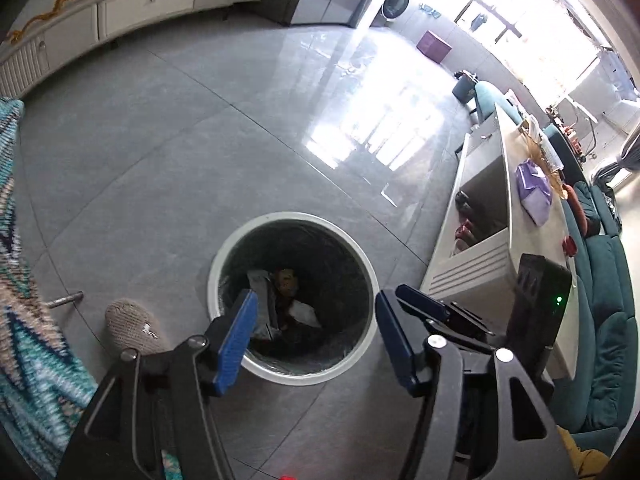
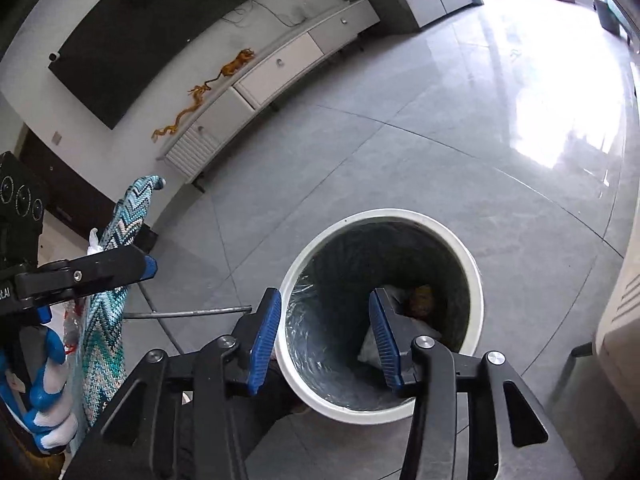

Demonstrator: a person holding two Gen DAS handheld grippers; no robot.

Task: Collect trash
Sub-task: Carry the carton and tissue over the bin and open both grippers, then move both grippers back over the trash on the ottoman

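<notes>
A home living room: a wall-mounted television (image 2: 160,28) hangs above a low white media cabinet (image 2: 276,68) with drawers, a teal sofa (image 1: 604,280) faces a pale coffee table (image 1: 516,216), and glossy grey floor tiles (image 1: 200,140) reflect bright window light beyond.

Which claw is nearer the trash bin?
Right, narrowly. The right claw hangs over the near rim of the trash bin, open and empty. The left claw sits a little further back over the same rim, also open and empty.
</notes>
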